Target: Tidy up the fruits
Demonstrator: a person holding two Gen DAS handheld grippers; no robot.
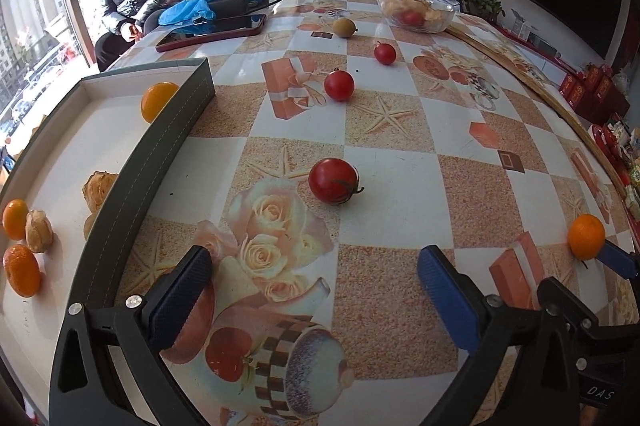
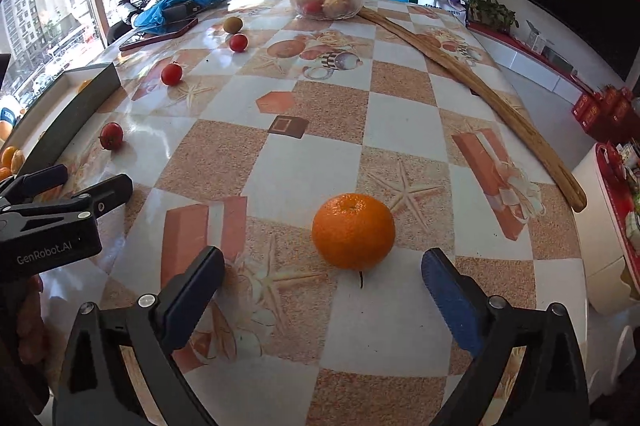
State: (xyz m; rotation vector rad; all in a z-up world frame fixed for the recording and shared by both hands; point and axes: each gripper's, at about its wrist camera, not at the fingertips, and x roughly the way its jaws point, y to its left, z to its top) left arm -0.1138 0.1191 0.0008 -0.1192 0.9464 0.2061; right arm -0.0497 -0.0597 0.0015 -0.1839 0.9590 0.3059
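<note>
**Mandarin lying just ahead of the open right claw**

A mandarin (image 2: pixel 353 230) is sitting on the patterned surface (image 2: pixel 304 161), just ahead of the right claw (image 2: pixel 322 290), whose jaws are standing wide apart and gripping nothing. The left claw (image 1: pixel 314 290) is hanging equally wide and empty, with a tomato (image 1: pixel 334 181) lying beyond it. To its left, a grey tray (image 1: pixel 160 145) is holding more mandarins and pale brown fruit. A glass bowl (image 2: pixel 326 1) of fruit is standing at the far edge

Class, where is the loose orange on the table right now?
In the right wrist view the orange sits on the table just ahead of the open right gripper; in the left wrist view it lies at the far right.
</note>
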